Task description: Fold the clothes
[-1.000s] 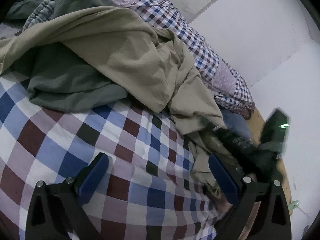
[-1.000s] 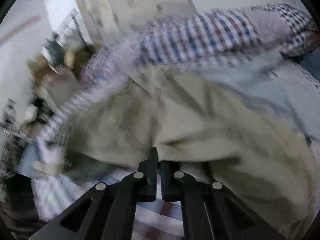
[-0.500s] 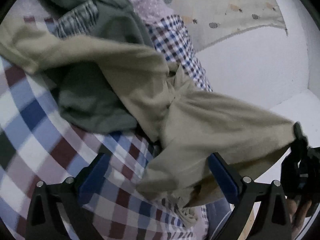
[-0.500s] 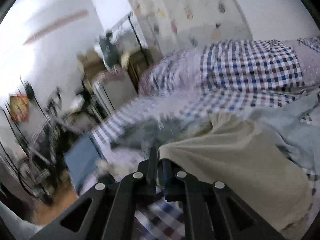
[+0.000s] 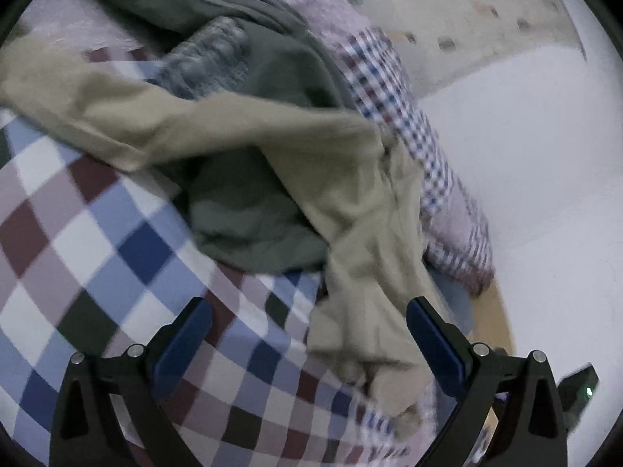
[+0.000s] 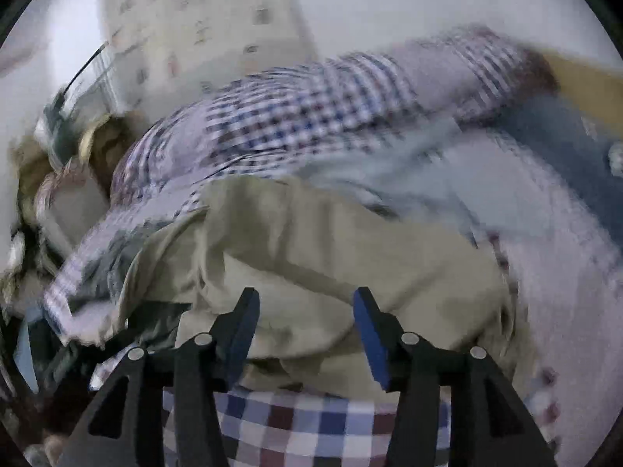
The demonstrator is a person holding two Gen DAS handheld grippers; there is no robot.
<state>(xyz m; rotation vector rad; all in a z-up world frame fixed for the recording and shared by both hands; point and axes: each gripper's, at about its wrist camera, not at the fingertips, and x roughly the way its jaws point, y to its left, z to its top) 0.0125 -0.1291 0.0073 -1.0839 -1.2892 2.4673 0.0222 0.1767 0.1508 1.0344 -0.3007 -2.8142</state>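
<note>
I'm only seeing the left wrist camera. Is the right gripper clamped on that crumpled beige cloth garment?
Observer: No. The right gripper is open. The beige garment shows between its spread blue-padded fingers, unclamped.
Operator: What lies past the beige piece on that side?
Observer: A pale blue garment lies beyond it, in front of the small-checked quilt. Both are blurred.
Operator: And what is below the right fingers?
Observer: The big-checked bedsheet shows beneath them, with the beige hem draped over it.
</note>
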